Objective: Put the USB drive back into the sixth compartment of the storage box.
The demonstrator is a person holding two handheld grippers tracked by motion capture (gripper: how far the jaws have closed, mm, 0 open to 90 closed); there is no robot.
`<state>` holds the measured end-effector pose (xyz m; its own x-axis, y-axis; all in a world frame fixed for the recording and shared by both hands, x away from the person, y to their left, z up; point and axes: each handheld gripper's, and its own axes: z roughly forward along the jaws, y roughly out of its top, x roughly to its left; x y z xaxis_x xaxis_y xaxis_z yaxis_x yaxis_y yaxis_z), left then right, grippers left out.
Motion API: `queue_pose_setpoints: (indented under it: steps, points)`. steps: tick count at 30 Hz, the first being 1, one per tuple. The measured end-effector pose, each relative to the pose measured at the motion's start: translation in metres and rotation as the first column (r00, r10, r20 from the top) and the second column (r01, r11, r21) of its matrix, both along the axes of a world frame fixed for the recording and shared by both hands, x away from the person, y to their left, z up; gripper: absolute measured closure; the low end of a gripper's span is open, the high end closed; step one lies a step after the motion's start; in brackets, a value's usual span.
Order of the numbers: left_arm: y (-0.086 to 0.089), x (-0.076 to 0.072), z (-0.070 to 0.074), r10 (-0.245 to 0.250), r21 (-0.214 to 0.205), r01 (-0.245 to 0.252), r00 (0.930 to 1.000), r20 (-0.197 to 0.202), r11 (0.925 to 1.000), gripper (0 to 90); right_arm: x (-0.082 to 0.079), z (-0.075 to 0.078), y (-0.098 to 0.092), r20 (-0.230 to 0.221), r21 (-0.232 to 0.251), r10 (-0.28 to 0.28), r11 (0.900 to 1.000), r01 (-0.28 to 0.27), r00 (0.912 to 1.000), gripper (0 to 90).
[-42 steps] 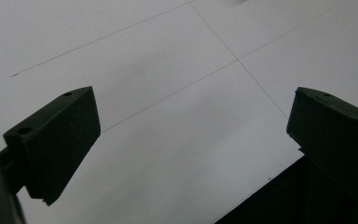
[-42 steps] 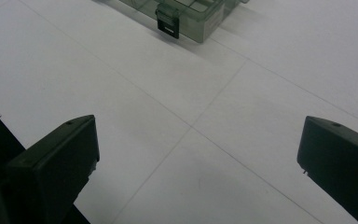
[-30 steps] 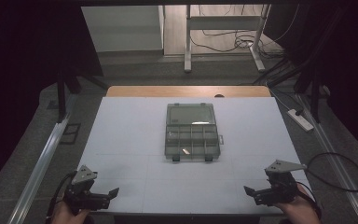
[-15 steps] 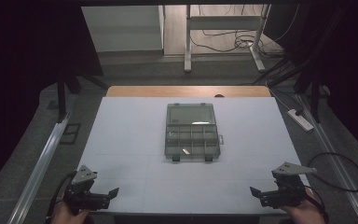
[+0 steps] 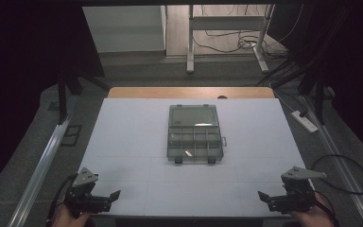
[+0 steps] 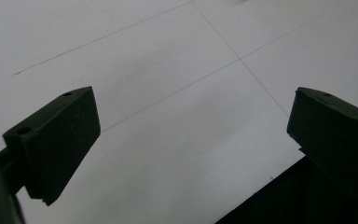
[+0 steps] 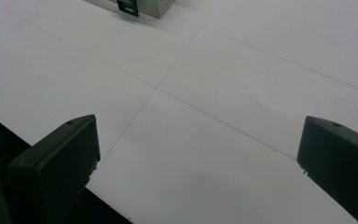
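1. We hold the left tongs point(image 5: 114, 195) at the near left corner of the white worktop point(image 5: 132, 137), jaws spread wide with nothing between them; the left gripper view shows bare surface and the worktop's edge under the gap.
2. We hold the right tongs point(image 5: 263, 195) at the near right corner, jaws likewise wide apart and empty, pointing inward across the worktop.
3. The clear compartment box point(image 5: 194, 133) sits at the middle of the worktop, well apart from both tongs, its lid apparently shut and its two dark latches point(image 5: 178, 161) facing us. One latch and a corner of the box also show at the top of the right gripper view point(image 7: 142, 6).
4. A small pale item point(image 5: 188, 153) lies in a near compartment; what it is we cannot tell.
5. We judge the step in hand to be the approach to the box, nothing yet touched.
6. To do it well, we bring both tongs in level and low, one toward each latch, keeping the jaws wide until they bracket the target.
7. We steady the box with one side while the other works a latch, since a light plastic case may slide on the smooth worktop.
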<state>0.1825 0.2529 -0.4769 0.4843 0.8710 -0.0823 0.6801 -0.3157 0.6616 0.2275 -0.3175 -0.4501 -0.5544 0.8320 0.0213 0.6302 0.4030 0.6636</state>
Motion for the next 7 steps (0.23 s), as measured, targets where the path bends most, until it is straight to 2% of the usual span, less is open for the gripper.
queue_pose_setpoints:
  steps: [7]
  points:
    - [-0.0005, 0.0005, 0.0003, -0.002, 0.001, 0.002, 1.0000, 0.000, 1.0000, 2.5, 0.0003, -0.0008, -0.0012, -0.012, -0.006, -0.007, 1.0000, 0.007, 0.9999, 0.0]
